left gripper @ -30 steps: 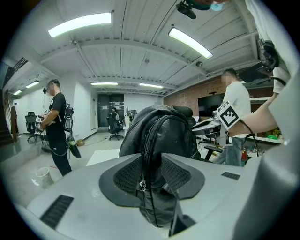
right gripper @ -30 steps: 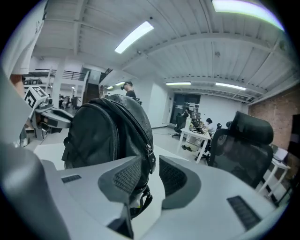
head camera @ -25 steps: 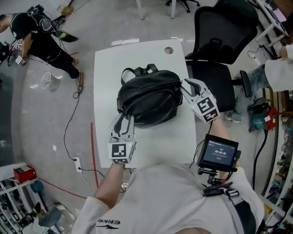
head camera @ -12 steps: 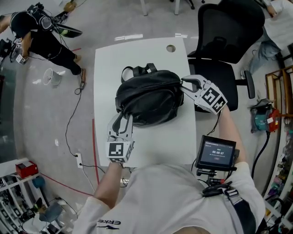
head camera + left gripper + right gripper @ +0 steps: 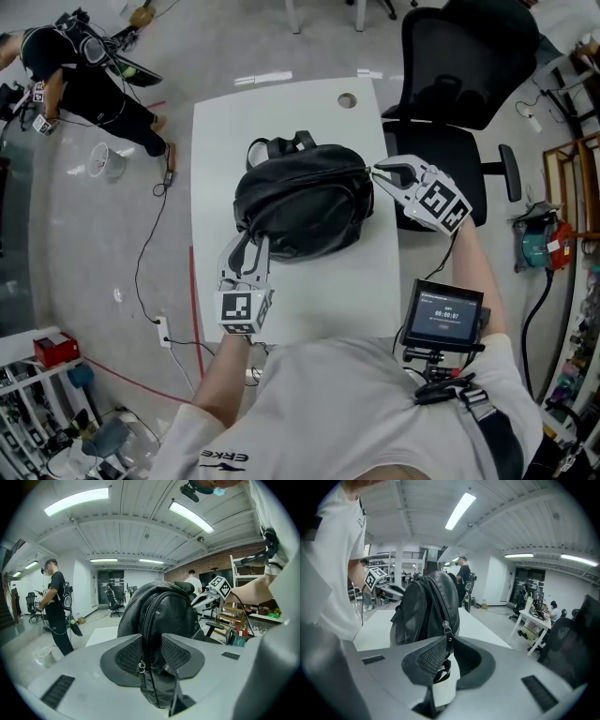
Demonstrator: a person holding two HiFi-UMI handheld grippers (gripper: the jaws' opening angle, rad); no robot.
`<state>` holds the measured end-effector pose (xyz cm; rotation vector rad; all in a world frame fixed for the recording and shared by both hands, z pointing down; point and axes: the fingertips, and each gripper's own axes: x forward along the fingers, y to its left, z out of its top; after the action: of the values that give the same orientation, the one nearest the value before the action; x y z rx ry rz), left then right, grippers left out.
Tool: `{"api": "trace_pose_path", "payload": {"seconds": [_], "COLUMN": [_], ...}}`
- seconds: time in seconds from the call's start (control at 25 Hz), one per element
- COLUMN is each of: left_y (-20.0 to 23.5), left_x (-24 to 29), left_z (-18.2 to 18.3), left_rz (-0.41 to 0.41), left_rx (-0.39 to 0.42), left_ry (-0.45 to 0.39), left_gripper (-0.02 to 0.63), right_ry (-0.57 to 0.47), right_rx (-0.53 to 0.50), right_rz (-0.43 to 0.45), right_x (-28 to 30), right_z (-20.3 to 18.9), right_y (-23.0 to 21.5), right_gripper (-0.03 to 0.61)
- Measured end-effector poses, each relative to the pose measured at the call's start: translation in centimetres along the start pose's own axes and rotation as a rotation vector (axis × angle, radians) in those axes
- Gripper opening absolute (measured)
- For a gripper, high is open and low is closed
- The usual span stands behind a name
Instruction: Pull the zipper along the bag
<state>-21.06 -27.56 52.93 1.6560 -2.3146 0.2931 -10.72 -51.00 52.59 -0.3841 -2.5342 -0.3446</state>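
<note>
1. The left tongs (image 5: pixel 250 246) are clenched on the near left corner of the black bag (image 5: pixel 300 202), with leather pinched between the pads.
2. The bag lies on the white table (image 5: pixel 214 141) between both tongs. Its long axis runs from one to the other, and its handle points away from the person.
3. The right tongs (image 5: pixel 377 172), whose jaws have just been closing, grasp the zipper pull (image 5: pixel 448 639) at the bag's right end.

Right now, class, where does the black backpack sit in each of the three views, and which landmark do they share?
Head view: black backpack at the middle of the white table.
Left gripper view: dead centre, its near end clamped by the left gripper.
Right gripper view: left of centre, zipper pull at its near end.
Shared landmark: the white table under it.
</note>
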Motion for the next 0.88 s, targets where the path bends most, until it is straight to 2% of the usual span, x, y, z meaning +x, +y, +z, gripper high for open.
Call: {"api": "trace_pose_path", "payload": {"seconds": [0.04, 0.16, 0.32, 0.6, 0.68, 0.76, 0.88], "left_y": [0.0, -0.2, -0.3, -0.2, -0.2, -0.2, -0.2], "left_x": [0.0, 0.0, -0.1, -0.2, -0.2, -0.1, -0.1], "left_z": [0.0, 0.0, 0.1, 0.1, 0.0, -0.1, 0.0], "left_rz": [0.000, 0.001, 0.004, 0.009, 0.009, 0.009, 0.012], "left_rx": [0.001, 0.001, 0.002, 0.003, 0.004, 0.006, 0.006], "left_ry": [0.001, 0.002, 0.002, 0.004, 0.007, 0.008, 0.007], "left_gripper": [0.110, 0.110, 0.110, 0.110, 0.110, 0.110, 0.110], "right_ry": [0.017, 0.063, 0.103, 0.117, 0.115, 0.106, 0.086], "right_rx": [-0.014, -0.060, -0.095, -0.121, -0.142, -0.154, -0.138], "right_rz": [0.030, 0.107, 0.126, 0.219, 0.208, 0.183, 0.182], "right_x": [0.2, 1.0, 1.6, 2.0, 1.6, 1.0, 0.5], "right_z": [-0.1, -0.4, -0.7, -0.7, -0.5, -0.5, -0.3], "right_y": [0.3, 1.1, 0.3, 1.1, 1.1, 0.9, 1.0], "right_gripper": [0.034, 0.103, 0.144, 0.143, 0.128, 0.060, 0.060]}}
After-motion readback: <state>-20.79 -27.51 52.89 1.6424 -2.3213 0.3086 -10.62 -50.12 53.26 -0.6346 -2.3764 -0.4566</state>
